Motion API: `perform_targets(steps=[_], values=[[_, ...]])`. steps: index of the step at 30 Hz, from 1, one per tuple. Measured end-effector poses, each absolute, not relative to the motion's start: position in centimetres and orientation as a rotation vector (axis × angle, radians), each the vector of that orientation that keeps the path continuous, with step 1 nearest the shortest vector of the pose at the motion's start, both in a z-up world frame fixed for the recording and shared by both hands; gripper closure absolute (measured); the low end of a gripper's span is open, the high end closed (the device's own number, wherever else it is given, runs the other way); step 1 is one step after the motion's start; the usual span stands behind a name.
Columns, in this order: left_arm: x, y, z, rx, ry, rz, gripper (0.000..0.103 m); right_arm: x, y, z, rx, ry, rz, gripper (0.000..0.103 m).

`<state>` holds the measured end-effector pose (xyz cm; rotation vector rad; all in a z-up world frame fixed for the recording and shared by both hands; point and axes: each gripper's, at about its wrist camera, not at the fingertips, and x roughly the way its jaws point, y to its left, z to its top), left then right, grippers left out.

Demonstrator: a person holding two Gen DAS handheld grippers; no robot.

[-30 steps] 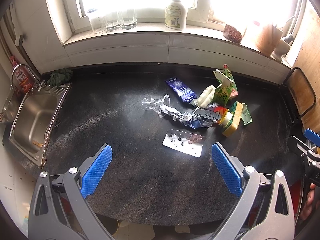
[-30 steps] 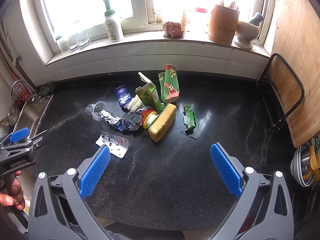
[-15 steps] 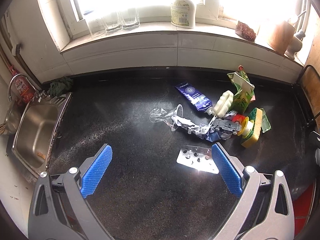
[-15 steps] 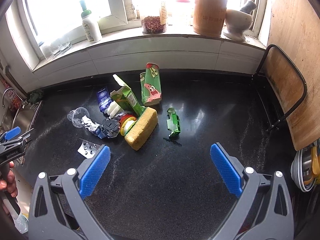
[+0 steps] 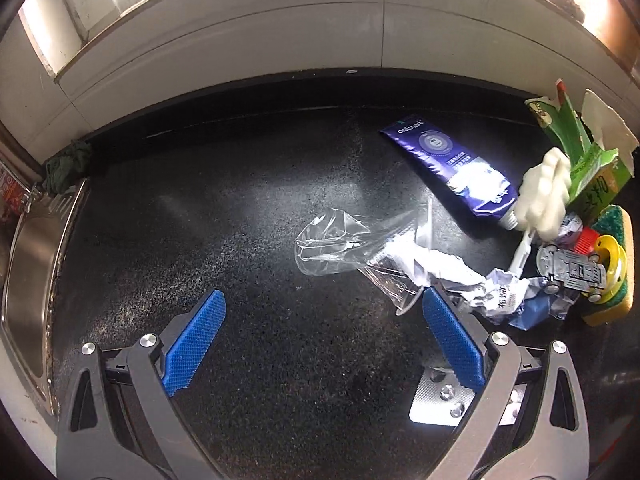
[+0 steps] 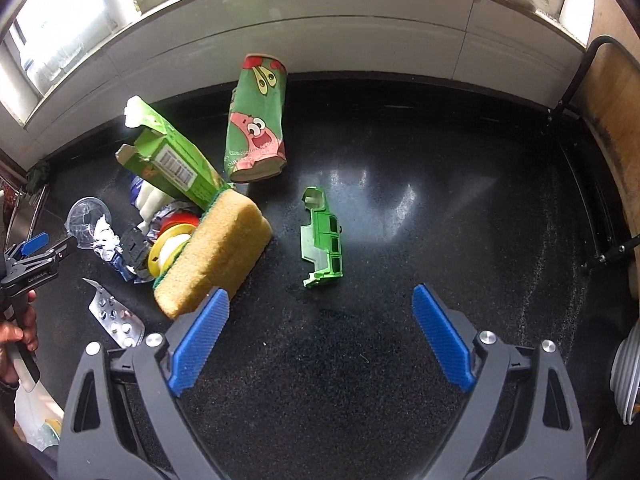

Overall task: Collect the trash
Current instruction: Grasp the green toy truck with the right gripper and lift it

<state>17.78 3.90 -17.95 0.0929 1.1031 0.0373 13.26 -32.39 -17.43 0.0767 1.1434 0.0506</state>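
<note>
I am holding my left gripper (image 5: 322, 328) low and angled downward, its two blue-padded fingers (image 5: 194, 338) spread wide with nothing between them. I am holding my right gripper (image 6: 320, 330) the same way, blue pads (image 6: 440, 336) far apart and gripping nothing. In the right wrist view, my left hand (image 6: 16, 334) is wrapping around the left gripper's handle.

Daylight floods from the overexposed window (top edge), throwing white glare across the speckled black stone countertop (image 6: 400, 208); fisheye corners curve dark.
</note>
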Motion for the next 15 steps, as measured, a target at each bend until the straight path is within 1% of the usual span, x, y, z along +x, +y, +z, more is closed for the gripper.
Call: perform_targets(steps=[3, 5, 6, 7, 8, 9, 10, 11, 13, 14, 15], values=[[19.1, 4.8, -19.5, 0.065, 1.119, 0.048, 0.006, 15.0, -32.7, -19.4, 0.063, 1.178, 0.046, 0.022], [19.9, 5.2, -20.1, 0.074, 1.118, 0.062, 0.006, 16.1, -32.9, -20.5, 0.072, 1.204, 0.052, 0.029], [20.2, 5.4, -20.4, 0.078, 1.114, 0.064, 0.006, 16.6, -33.0, -21.1, 0.076, 1.217, 0.056, 0.031], [20.6, 5.6, -20.6, 0.084, 1.111, 0.068, 0.007, 17.1, -32.9, -21.5, 0.076, 1.231, 0.061, 0.037], [20.9, 5.7, -20.8, 0.084, 1.109, 0.066, 0.007, 17.5, -32.9, -21.9, 0.076, 1.245, 0.068, 0.048], [21.1, 5.8, -20.9, 0.087, 1.101, 0.064, 0.009, 17.9, -32.8, -22.2, 0.075, 1.256, 0.073, 0.055], [21.3, 5.9, -21.0, 0.094, 1.093, 0.065, 0.013, 18.2, -32.7, -22.4, 0.075, 1.264, 0.079, 0.074], [21.5, 6.1, -21.0, 0.099, 1.094, 0.062, 0.017, 18.4, -32.7, -22.5, 0.075, 1.263, 0.081, 0.083], [21.8, 6.3, -21.1, 0.086, 1.089, 0.04, 0.032, 18.9, -32.5, -22.5, 0.055, 1.255, 0.086, 0.084], [21.9, 6.4, -21.1, 0.081, 1.085, 0.032, 0.042, 19.0, -32.4, -22.3, 0.044, 1.247, 0.082, 0.084], [22.1, 6.5, -21.1, 0.085, 1.082, 0.028, 0.047, 19.1, -32.3, -22.0, 0.039, 1.235, 0.077, 0.084]])
